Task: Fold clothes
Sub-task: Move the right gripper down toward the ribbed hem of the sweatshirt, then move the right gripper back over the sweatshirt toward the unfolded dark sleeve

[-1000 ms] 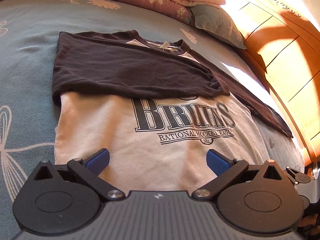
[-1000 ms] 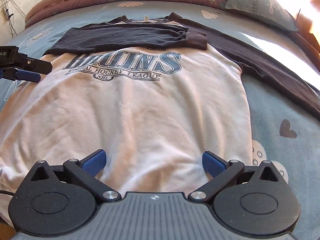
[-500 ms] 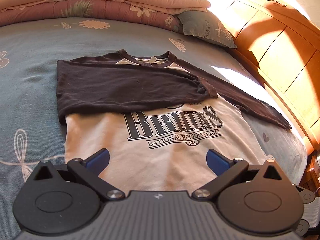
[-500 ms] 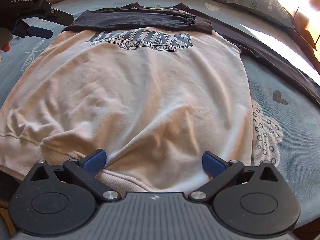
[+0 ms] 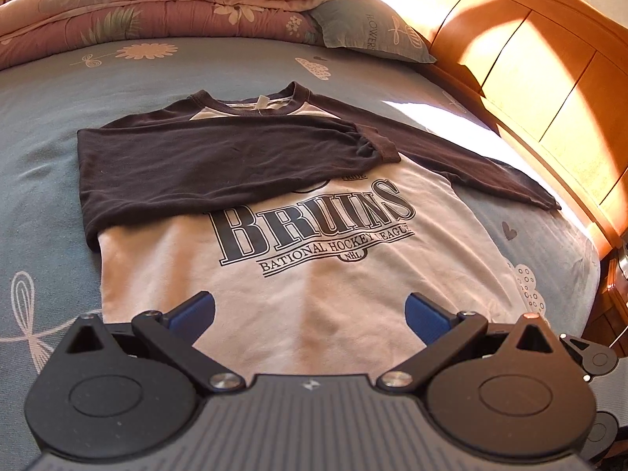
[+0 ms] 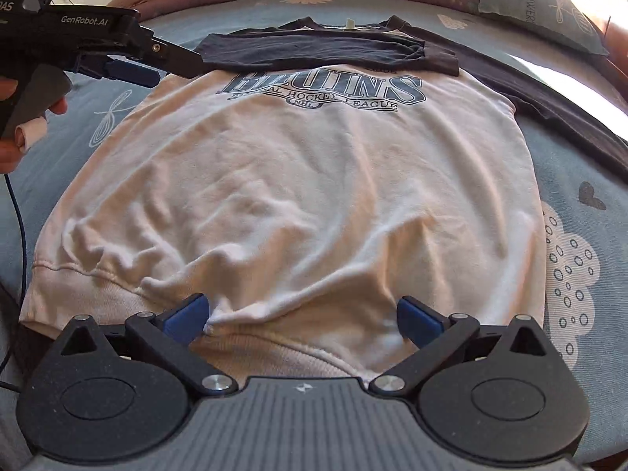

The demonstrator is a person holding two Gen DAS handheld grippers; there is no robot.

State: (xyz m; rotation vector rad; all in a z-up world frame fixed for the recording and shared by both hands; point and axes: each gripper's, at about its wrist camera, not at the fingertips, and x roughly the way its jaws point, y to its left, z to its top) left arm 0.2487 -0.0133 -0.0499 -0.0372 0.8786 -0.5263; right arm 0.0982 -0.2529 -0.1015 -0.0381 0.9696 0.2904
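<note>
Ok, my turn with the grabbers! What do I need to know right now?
Left gripper: open, empty, above the shirt, pointing toward the collar.
Right gripper: open, empty, low at the hem; the cloth bunches by its left finger, not pinched.
Shirt: flat on the bed, front up.
Done: one sleeve is folded across the chest.
Left: the other sleeve lies stretched out toward the headboard; fold it in, then probably fold the body up from the hem.
</note>
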